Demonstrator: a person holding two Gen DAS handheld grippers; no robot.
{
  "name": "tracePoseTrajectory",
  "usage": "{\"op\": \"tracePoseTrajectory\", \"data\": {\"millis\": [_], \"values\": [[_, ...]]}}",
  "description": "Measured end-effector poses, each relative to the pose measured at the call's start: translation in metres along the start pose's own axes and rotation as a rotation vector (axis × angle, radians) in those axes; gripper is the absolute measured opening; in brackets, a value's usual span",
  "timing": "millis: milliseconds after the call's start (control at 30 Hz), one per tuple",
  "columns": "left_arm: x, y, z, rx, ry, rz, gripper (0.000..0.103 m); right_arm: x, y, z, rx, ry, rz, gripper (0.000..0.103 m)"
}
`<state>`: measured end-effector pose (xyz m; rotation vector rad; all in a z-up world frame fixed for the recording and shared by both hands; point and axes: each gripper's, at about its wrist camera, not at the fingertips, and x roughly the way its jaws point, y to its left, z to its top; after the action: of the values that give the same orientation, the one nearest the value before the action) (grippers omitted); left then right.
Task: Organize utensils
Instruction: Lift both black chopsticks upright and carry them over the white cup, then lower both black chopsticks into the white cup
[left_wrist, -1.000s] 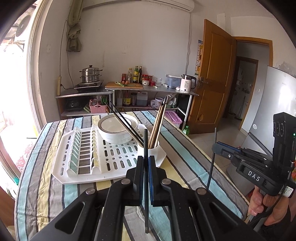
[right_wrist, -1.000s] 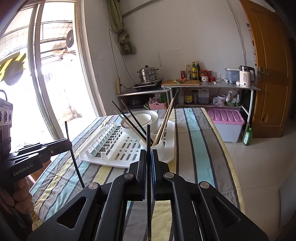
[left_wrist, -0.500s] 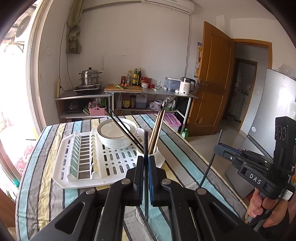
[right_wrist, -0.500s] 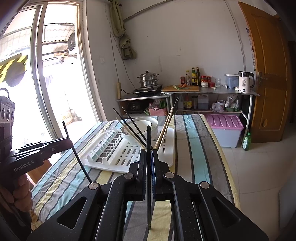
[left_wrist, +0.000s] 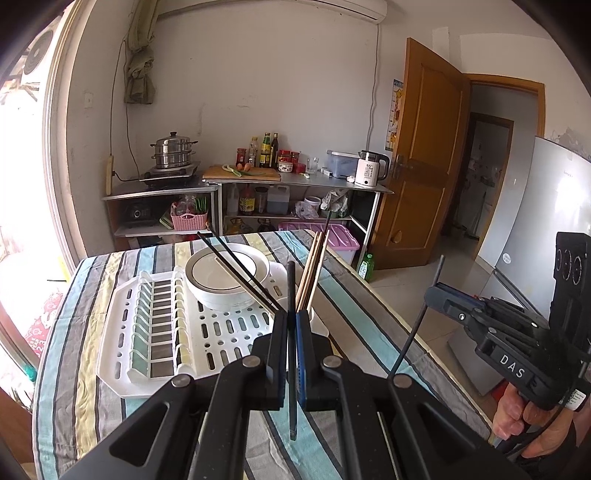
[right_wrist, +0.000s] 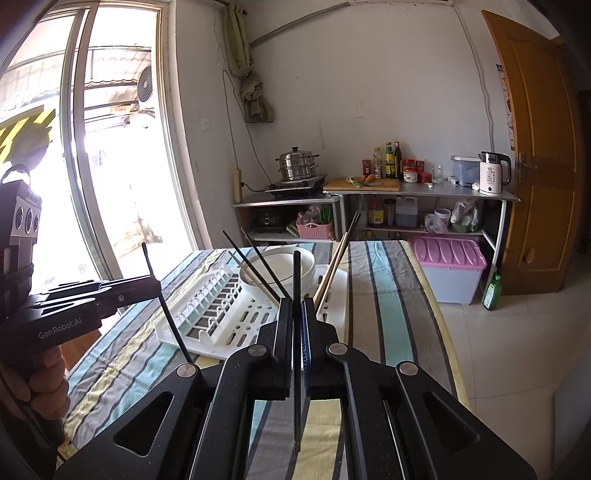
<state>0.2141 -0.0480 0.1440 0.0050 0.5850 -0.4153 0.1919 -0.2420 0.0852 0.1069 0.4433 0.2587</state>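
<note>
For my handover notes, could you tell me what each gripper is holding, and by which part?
Each holds one black chopstick, roughly upright, pinched around mid-length: the left gripper its chopstick, the right gripper its chopstick.

Right gripper (right_wrist: 296, 306) clamped on a black chopstick (right_wrist: 296, 280), upright above the striped tablecloth (right_wrist: 384, 317). Left gripper (right_wrist: 155, 284) at left, pinching another black chopstick (right_wrist: 168, 314). Farther off, a white drying rack (right_wrist: 221, 317) bearing a bowl (right_wrist: 303, 264) and more chopsticks (right_wrist: 334, 266).
</note>
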Motion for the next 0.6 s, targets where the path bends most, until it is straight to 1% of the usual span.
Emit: {"op": "tracePoseTrajectory", "data": {"millis": [167, 600], "values": [[0.006, -0.003, 0.016, 0.013, -0.003, 0.001, 0.004, 0.005, -0.003, 0.01, -0.005, -0.011, 0.001, 0.004], [0.024, -0.009, 0.063, 0.006, -0.01, -0.03, 0.004, 0.018, -0.005, 0.041, -0.021, -0.036, 0.004, 0.004]]}}
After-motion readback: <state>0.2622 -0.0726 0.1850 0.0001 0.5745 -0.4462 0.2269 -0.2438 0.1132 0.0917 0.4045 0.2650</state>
